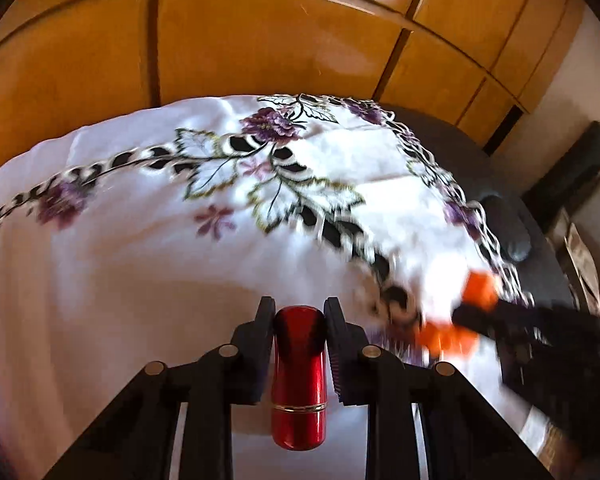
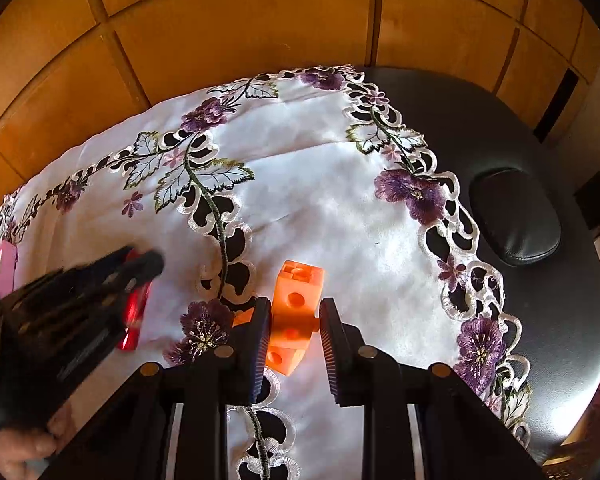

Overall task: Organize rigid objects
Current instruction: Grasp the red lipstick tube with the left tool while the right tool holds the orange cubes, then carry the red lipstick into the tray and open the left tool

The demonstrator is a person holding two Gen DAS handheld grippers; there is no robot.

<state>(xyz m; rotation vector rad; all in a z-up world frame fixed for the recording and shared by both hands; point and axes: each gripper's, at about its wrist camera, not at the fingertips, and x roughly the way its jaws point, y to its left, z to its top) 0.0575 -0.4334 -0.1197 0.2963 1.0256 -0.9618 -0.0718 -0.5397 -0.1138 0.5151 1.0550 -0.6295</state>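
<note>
A glossy red tube with a gold band (image 1: 298, 376) lies lengthwise between the fingers of my left gripper (image 1: 299, 314), and both pads press on its sides just above the white cloth. In the right wrist view the same red tube (image 2: 134, 308) shows, blurred, under the left gripper (image 2: 140, 266) at the left. My right gripper (image 2: 294, 306) is shut on an orange block with round holes (image 2: 296, 300), held just over the cloth. From the left wrist view, the orange block (image 1: 480, 290) and the right gripper (image 1: 474, 316) are a blur at the right.
A white cloth with purple embroidered flowers (image 2: 320, 208) covers a black padded table (image 2: 460, 120). A black cushion (image 2: 516, 216) lies at the right. A pink object (image 2: 4, 268) sits at the far left. Wooden cabinet doors (image 2: 240, 32) stand behind the table.
</note>
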